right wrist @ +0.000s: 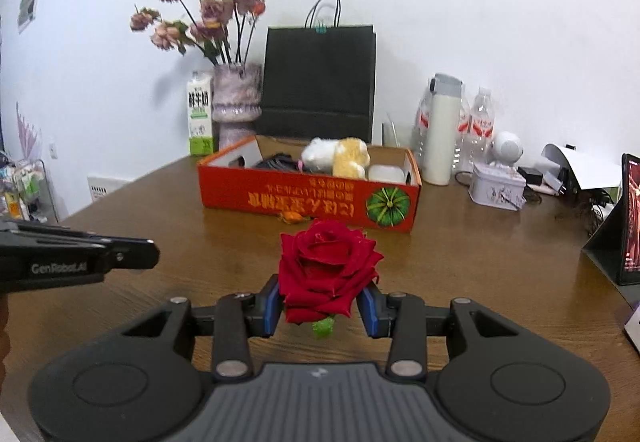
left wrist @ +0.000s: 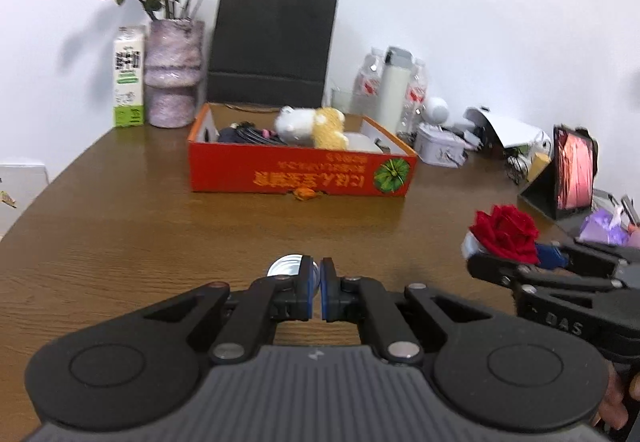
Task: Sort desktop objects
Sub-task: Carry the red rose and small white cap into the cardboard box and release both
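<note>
i have the red rose [right wrist: 326,268] clamped in my right gripper [right wrist: 324,308], left gripper [left wrist: 317,294] pinching a small silver object [left wrist: 285,267], the orange box [right wrist: 308,198] straight ahead, far side.

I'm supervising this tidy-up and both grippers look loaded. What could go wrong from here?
The right gripper pinches the red rose across its petals, so the bloom may crush or slip. The left gripper grips only the edge of a small silver round thing, which might drop short of the orange box.
</note>
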